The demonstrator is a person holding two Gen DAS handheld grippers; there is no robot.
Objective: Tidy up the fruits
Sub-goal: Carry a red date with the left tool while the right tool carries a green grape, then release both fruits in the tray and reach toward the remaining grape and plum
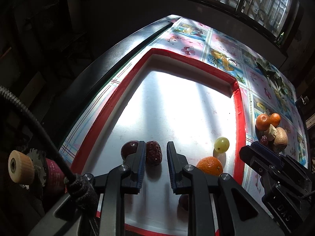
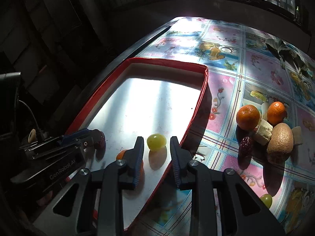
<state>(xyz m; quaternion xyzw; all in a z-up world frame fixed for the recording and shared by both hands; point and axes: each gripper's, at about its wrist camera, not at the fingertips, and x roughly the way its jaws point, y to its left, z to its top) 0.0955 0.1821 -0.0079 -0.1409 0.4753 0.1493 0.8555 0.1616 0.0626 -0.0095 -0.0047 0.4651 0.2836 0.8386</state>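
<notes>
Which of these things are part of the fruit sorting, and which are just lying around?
Part of the job:
- red tray
- green grape in the tray
- two red dates
- oranges
- kiwi
- banana piece
- left gripper, right gripper

Just there:
- fruit-print tablecloth
- window

At the bottom centre, the right claw (image 2: 155, 157) stands open over the red-rimmed tray (image 2: 198, 106), a green grape (image 2: 156, 142) lying just beyond its tips. A tangerine (image 2: 120, 155) peeks from behind its left finger. At lower left, the left claw (image 2: 86, 135) reaches over the tray beside a dark red date (image 2: 100, 140). On the counter (image 2: 222, 86) at right, two tangerines (image 2: 248, 117), a kiwi (image 2: 280, 140), banana pieces (image 2: 263, 131) and another date (image 2: 246, 147) cluster together.
</notes>
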